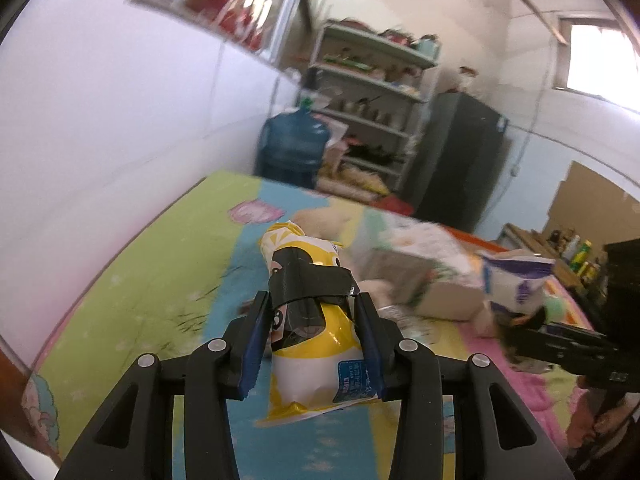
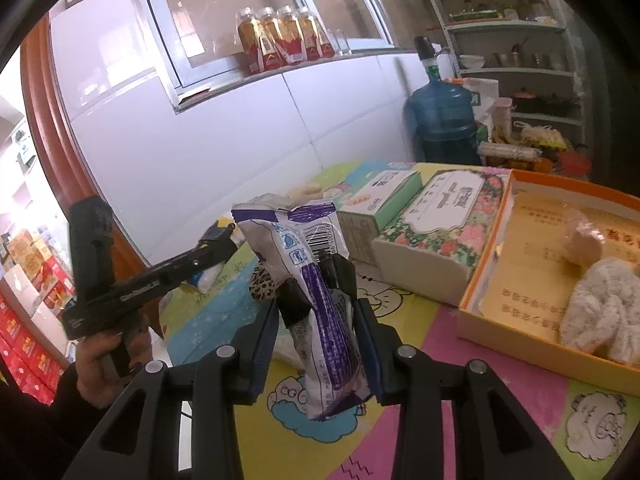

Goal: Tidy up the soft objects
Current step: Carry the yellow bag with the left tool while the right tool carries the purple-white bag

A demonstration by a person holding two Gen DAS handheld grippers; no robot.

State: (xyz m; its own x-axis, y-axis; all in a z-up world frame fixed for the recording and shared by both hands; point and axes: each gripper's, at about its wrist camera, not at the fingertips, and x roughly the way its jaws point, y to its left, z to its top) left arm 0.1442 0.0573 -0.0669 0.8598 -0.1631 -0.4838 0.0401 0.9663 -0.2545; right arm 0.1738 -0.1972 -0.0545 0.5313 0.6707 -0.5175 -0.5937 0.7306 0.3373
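A cartoon-print desk (image 2: 460, 320) fills a storeroom. Left gripper (image 1: 312, 312) fingers clamp a yellow packet (image 1: 316, 344); right gripper (image 2: 316, 300) fingers clamp a purple packet (image 2: 320, 280), both aloft. Likely next: carrying them into the orange box (image 2: 480, 264).

Shop storeroom (stocked shelves (image 2: 516, 36), bottles (image 2: 284, 38))

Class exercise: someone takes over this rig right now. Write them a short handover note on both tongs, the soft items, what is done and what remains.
Left tongs: shut on the yellow-and-white plastic snack packet, above the cartoon-print mat.
Right tongs: shut on the purple-and-white plastic snack packet.
Done: a fluffy white speckled soft item lies in the open orange cardboard box.
Left: place both packets, probably in that box.
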